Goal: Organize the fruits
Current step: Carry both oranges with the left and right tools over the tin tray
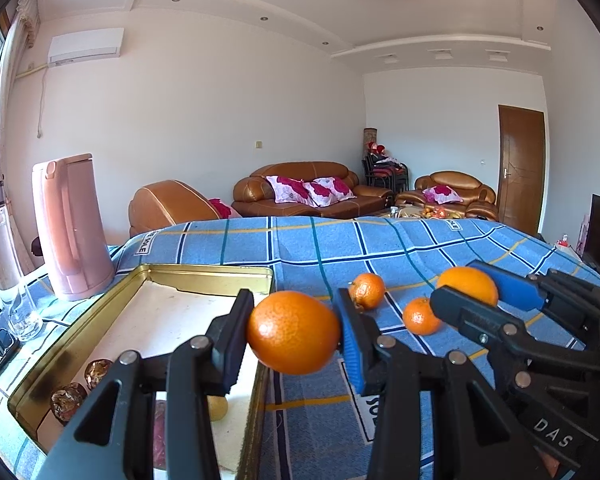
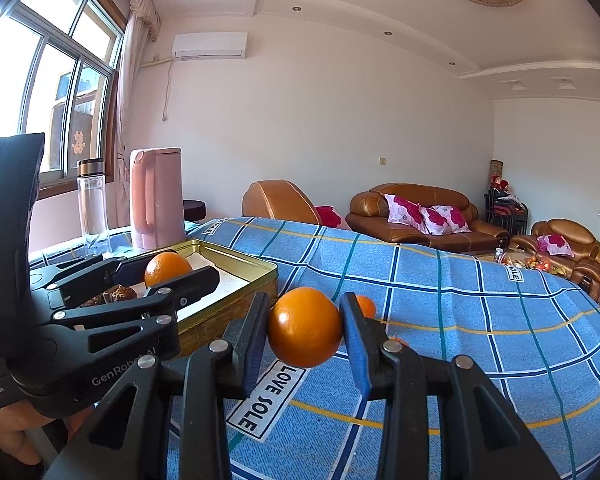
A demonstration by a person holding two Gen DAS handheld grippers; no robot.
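Two mandarins (image 1: 421,315), one perhaps half-hidden behind right gripper (image 2: 304,326).

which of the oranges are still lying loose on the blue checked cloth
The two small mandarins; each larger orange is clamped, one in the left gripper, one in the right gripper.

On the blue checked tablecloth (image 2: 440,300) in your right wrist view you can read "LOVE SOLE" on a white label (image 2: 269,398) just below the gripped orange; a second white label (image 2: 512,272) farther back shows only "SOLE". The black left gripper (image 2: 180,276) beside it carries "GenRobot.AI" on its body, with small print on its cuff, partly readable as "Data Acquisition System". In your left wrist view, the black right gripper (image 1: 466,298) shows "DAS" in white letters.
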